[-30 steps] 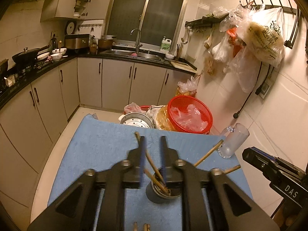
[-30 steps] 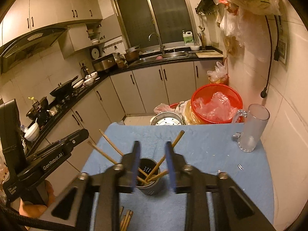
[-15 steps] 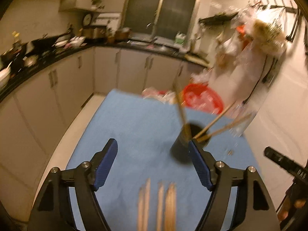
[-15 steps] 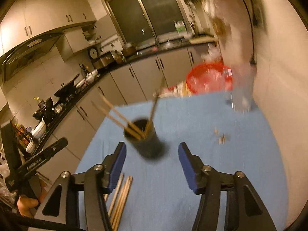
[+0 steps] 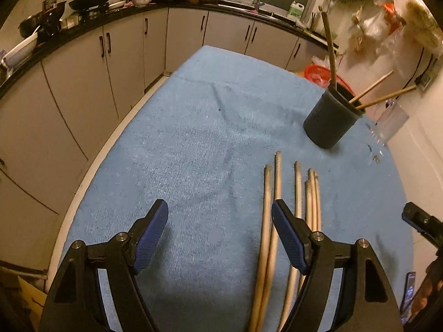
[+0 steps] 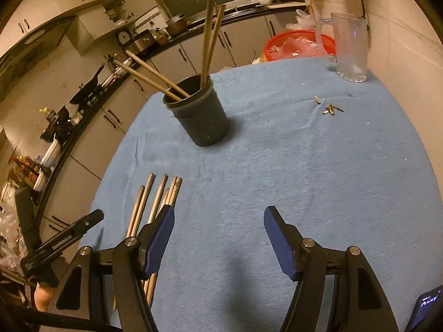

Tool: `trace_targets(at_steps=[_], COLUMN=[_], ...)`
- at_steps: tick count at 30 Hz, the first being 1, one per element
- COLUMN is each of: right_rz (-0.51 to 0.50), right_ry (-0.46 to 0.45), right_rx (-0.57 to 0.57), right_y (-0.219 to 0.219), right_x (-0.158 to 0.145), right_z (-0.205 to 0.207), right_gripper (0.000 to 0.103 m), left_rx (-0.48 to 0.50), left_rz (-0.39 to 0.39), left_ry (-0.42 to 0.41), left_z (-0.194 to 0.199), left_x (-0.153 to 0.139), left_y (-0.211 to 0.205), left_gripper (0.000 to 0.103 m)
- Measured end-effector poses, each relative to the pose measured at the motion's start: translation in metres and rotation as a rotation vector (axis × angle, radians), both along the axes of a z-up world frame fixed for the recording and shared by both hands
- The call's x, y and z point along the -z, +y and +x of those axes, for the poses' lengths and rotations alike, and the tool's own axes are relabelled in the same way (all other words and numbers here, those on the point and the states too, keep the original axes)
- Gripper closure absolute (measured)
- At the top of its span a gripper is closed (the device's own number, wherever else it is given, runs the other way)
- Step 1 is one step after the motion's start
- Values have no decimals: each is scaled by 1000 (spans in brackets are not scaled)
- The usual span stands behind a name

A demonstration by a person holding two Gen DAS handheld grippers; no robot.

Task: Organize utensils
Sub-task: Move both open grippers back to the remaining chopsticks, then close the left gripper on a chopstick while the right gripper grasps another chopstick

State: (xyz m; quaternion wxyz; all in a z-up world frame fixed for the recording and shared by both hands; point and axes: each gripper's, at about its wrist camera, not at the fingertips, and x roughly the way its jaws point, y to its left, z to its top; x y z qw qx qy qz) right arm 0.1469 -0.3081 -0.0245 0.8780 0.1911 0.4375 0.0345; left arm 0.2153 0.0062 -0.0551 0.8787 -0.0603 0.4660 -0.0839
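Observation:
A dark utensil holder stands on the blue cloth with several wooden chopsticks sticking out of it. Several more chopsticks lie side by side on the cloth. My left gripper is open and empty, low over the cloth, its right finger beside the loose chopsticks. My right gripper is open and empty, its left finger over the loose chopsticks' near ends.
A clear glass mug stands at the far right by the wall, with small bits of debris near it. A red basket sits beyond the table's far edge. Kitchen cabinets run along the left.
Both grippers were shut above the holder, then opened and pulled back and down toward the near end of the cloth. The loose chopsticks have come into view.

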Motion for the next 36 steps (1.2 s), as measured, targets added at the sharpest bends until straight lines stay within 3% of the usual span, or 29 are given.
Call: trace_targets(at_steps=[10,15,17,26,31,36], right_rz=[-20,-10,3,123,77,-33], right_ry=[36,76,105,297,332,379], right_rx=[-33,-64,-82,-136,-144,-134], right_y=[13,22,27,52,72,89], right_x=[5,12,17,51,56,65], right_z=[17,33,45,111,133,142], right_gripper=[43,47,54,75,82,87], left_rx=[113,157,155,156,156,154], left_rz=[106,105,113,124,87,79], left_ry=[40,131,159,164,161,149], left_z=[50,70,74,76,74,70], left_x=[5,22,29,30,32,33], left_y=[-39,-52,-54,-38,-30,-30], left_gripper=[31,64,74,96,96,96])
